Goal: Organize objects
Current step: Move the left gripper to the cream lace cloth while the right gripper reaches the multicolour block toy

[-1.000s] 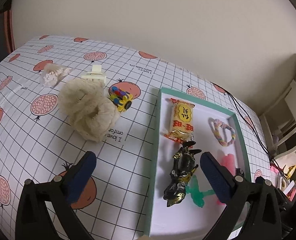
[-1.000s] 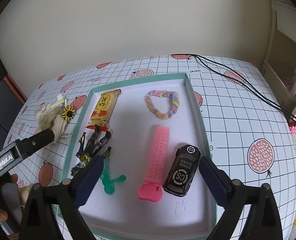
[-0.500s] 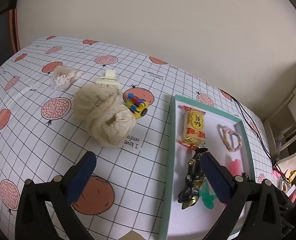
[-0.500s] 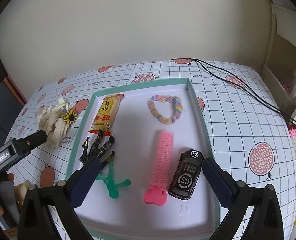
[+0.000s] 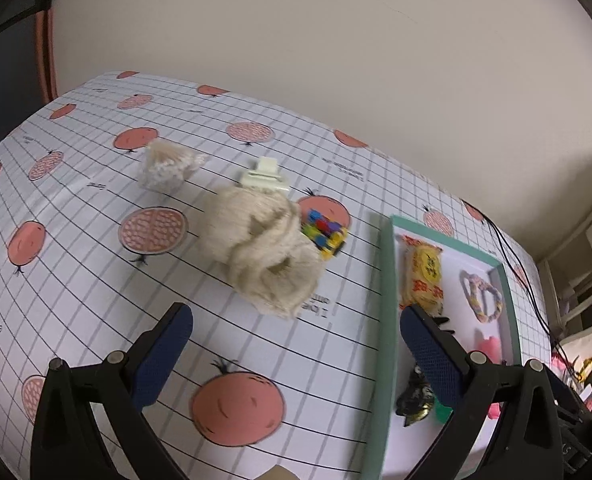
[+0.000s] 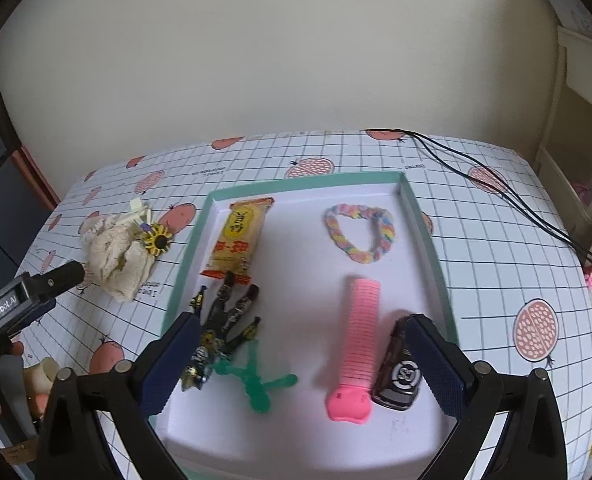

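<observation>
Now the left tongs [image 5: 296,344] have swung off the tray and onto the loose things on the table

Both tongs gape wide and empty; the left ones, a second ago over the teal tray [image 5: 384,320], now face the cream scrunchie [image 5: 264,256] on the table [image 5: 76,264], with the coloured flower toy [image 5: 324,232], white clip [image 5: 262,176] and small bag [image 5: 164,166] by it; I judge the scrunchie next for the tray; the right tongs [image 6: 300,364] hang over the tray, barely shifted, near the toy car [image 6: 398,376] and pink comb [image 6: 356,344].
</observation>
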